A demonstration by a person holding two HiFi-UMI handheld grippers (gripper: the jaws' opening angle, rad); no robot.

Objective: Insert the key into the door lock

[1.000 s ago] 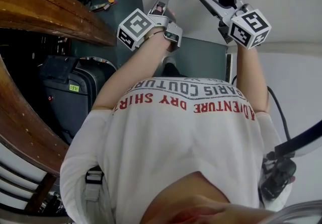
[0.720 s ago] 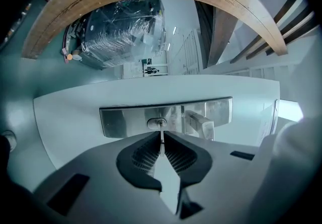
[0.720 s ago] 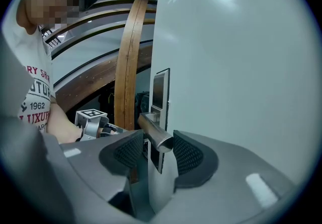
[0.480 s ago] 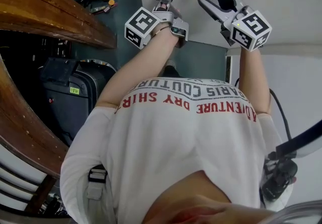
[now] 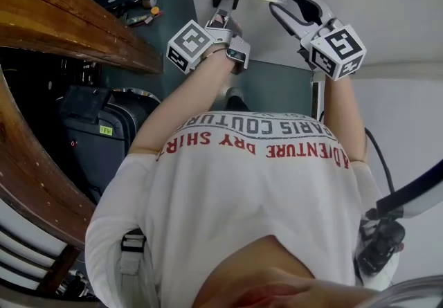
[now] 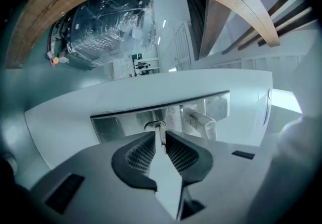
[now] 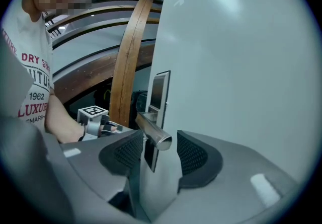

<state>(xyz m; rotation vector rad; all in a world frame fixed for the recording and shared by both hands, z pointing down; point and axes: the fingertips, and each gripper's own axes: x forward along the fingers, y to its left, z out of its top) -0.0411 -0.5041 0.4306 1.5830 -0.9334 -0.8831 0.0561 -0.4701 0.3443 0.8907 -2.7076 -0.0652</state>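
Up close, left tool clenched on key at lock plate; right tool released astride door handle.

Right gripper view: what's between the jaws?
The free end of the door handle; the right gripper stands open around it, seen in the right gripper view.

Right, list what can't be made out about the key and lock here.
- Keyhole: in the left gripper view the key covers it on the lock plate, so insertion depth is unreadable.
- Key: hidden behind the left gripper in the head view.
- Right gripper: it straddles the door handle with jaws apart; whether they touch cannot be told.
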